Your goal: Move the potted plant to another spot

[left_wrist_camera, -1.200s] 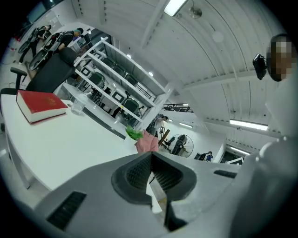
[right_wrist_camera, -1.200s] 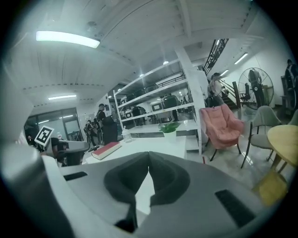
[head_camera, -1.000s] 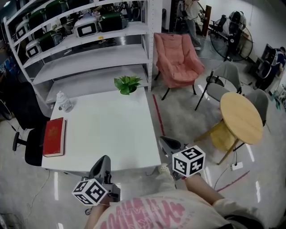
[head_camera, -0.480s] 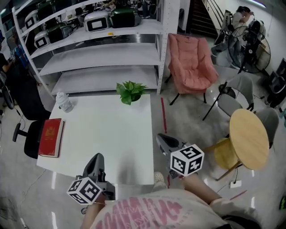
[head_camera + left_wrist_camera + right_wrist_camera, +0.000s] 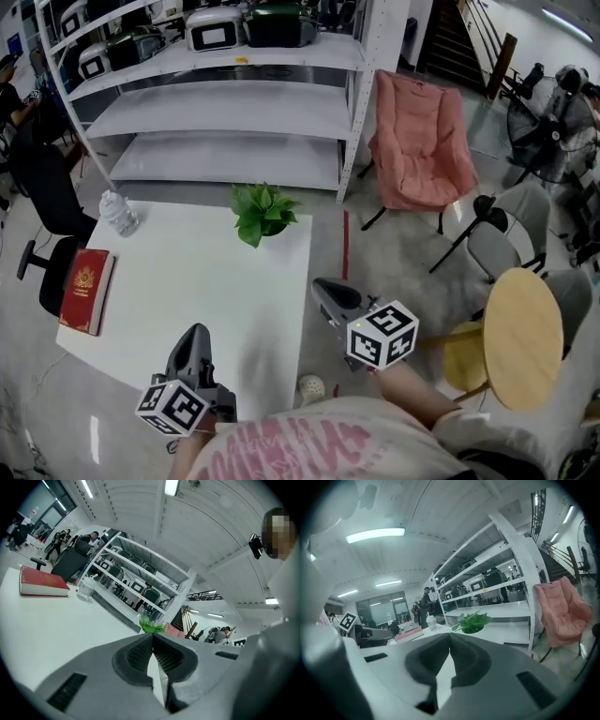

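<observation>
The leafy green potted plant (image 5: 262,212) stands upright at the far edge of the white square table (image 5: 187,291), near its far right corner, with leaves covering the pot. The left gripper (image 5: 195,335), over the table's near edge, and the right gripper (image 5: 323,289), beside its right edge, are both clenched and empty.

Green plant (image 5: 263,212) on white table (image 5: 206,281); red book (image 5: 86,292) w/ gold emblem (image 5: 85,278) at table's left edge; pink chair (image 5: 419,141) right of table.
</observation>
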{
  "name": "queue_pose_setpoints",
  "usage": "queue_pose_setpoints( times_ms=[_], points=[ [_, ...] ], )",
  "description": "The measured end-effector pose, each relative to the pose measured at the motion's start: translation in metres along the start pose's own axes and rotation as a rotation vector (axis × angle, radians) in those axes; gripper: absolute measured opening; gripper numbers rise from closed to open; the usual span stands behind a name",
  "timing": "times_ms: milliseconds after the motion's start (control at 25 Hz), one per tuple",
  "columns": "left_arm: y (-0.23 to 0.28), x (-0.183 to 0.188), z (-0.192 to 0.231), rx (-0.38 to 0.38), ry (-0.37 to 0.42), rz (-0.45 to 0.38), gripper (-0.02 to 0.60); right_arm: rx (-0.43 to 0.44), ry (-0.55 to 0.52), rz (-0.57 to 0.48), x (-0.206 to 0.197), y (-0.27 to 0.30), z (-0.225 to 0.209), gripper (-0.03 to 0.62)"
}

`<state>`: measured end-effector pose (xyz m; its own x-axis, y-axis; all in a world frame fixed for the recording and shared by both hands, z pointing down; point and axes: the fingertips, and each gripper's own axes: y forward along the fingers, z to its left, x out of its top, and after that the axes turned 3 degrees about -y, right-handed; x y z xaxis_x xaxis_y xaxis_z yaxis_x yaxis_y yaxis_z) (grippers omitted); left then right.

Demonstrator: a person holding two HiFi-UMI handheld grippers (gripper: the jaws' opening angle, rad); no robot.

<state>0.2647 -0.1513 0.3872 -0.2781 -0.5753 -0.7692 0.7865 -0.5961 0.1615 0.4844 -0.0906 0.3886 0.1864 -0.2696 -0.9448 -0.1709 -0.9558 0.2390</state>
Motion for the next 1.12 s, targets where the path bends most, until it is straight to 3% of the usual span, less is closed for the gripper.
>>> queue_pose_setpoints(
  times_ms=[360, 680, 880, 1120],
  points=[
    [0.033, -0.013, 0.027, 0.124, -0.052, 0.005, 0.003, 0.044, 0.014, 0.080, -0.015, 0.051, -0.055, 0.006],
    [0.029, -0.010, 0.053, 0.268, -0.074, 0.008, 0.003, 0.081, -0.007, 0.161, -0.034, 0.097, -0.094, 0.006],
    [0.018, -0.019, 0.076, 0.367, -0.096, 0.013, 0.003, 0.077, 0.028, 0.171, -0.049, 0.121, -0.119, 0.006],
    [0.015, -0.035, 0.088, 0.429, -0.129, 0.050, 0.003, 0.122, 0.062, 0.156, -0.061, 0.146, -0.129, 0.008]
  ],
)
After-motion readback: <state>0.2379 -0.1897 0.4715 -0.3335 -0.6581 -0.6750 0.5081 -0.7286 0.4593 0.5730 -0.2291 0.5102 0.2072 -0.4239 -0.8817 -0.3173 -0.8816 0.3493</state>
